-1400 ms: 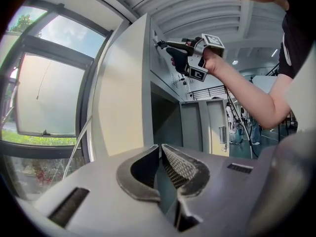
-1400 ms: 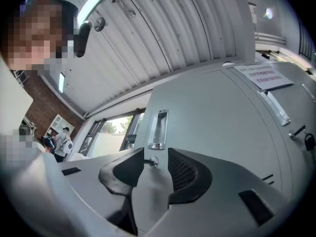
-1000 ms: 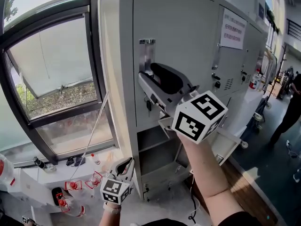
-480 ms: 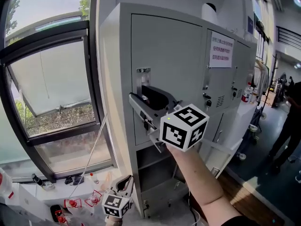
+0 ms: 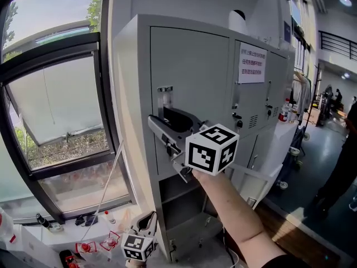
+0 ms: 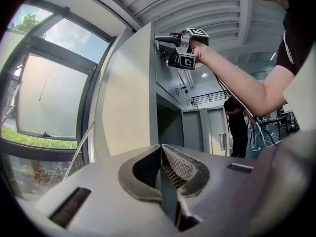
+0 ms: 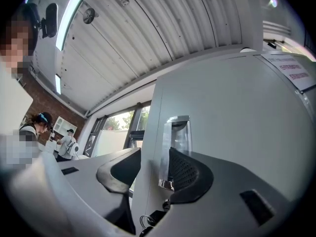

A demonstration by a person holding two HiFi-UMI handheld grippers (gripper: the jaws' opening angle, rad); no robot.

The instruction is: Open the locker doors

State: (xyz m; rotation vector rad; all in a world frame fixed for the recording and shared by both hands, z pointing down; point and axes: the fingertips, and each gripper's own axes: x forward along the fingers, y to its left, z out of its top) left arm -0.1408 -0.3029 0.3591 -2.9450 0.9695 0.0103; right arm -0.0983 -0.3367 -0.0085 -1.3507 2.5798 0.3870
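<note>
R gripper (image 7: 153, 153) jaws apart, just been opening, chrome handle (image 7: 178, 132) between them at left edge of upper locker door (image 5: 192, 77); door looks shut. L gripper (image 6: 162, 149) closed, empty, low left.

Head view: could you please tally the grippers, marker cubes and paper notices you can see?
Grippers: 2, the left gripper and the right gripper, whose jaws have just been opening with the door handle between them
Marker cubes: 2, right cube, left cube
Paper notices: 1
Total: 5
</note>
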